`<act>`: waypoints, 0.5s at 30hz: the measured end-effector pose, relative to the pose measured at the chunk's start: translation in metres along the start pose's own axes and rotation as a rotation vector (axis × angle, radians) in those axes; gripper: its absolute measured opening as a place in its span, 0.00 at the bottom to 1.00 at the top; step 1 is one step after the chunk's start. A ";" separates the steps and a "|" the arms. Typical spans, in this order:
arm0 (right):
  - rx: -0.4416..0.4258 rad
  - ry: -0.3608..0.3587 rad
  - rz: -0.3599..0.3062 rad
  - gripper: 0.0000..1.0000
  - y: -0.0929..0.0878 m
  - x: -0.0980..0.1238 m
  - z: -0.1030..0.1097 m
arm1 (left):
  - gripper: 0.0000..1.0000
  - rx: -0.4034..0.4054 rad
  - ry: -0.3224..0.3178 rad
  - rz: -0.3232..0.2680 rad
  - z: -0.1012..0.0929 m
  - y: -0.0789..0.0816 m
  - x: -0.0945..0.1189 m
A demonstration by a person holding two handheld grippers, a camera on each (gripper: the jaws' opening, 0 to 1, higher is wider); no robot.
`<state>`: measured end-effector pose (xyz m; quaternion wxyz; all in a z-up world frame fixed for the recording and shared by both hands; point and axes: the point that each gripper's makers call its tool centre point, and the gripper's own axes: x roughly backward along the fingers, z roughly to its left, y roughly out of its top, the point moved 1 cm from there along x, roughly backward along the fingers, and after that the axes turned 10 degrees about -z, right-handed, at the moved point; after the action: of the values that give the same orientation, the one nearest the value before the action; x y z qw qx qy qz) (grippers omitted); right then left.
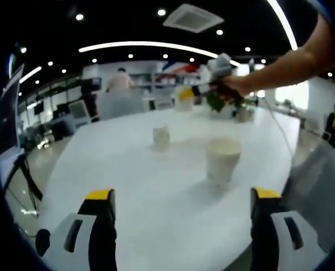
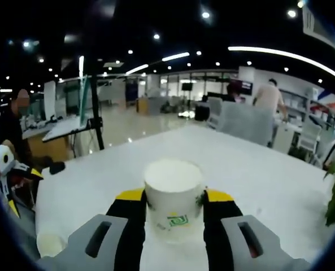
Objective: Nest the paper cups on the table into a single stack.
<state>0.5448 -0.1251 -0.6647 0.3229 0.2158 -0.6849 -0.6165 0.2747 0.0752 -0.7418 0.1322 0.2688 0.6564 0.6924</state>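
My right gripper is clamped on a paper cup held upright between its jaws. My left gripper gapes wide, empty; a second cup stands on the table at one o'clock, another small cup at twelve.

Both views soft and blurred, fisheye bending strong at edges; ceiling spots and curved light strips give bright even light, glare washing the white table, faint shadows under cups.
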 end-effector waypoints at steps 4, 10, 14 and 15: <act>0.001 0.009 -0.003 0.37 0.002 0.005 0.006 | 0.98 -0.003 -0.002 -0.004 0.000 0.000 -0.001; -0.008 0.021 -0.014 0.37 0.005 0.012 0.017 | 0.97 0.004 0.006 -0.004 0.002 0.001 -0.001; -0.009 0.026 -0.021 0.37 0.006 0.017 0.023 | 0.97 -0.006 0.001 -0.003 0.002 0.001 -0.001; -0.013 0.028 -0.021 0.37 0.006 0.018 0.024 | 0.97 -0.008 0.000 -0.001 0.002 0.001 -0.001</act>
<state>0.5158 -0.1196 -0.6568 0.3272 0.2295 -0.6742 -0.6211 0.2763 0.0759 -0.7414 0.1337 0.2677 0.6538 0.6949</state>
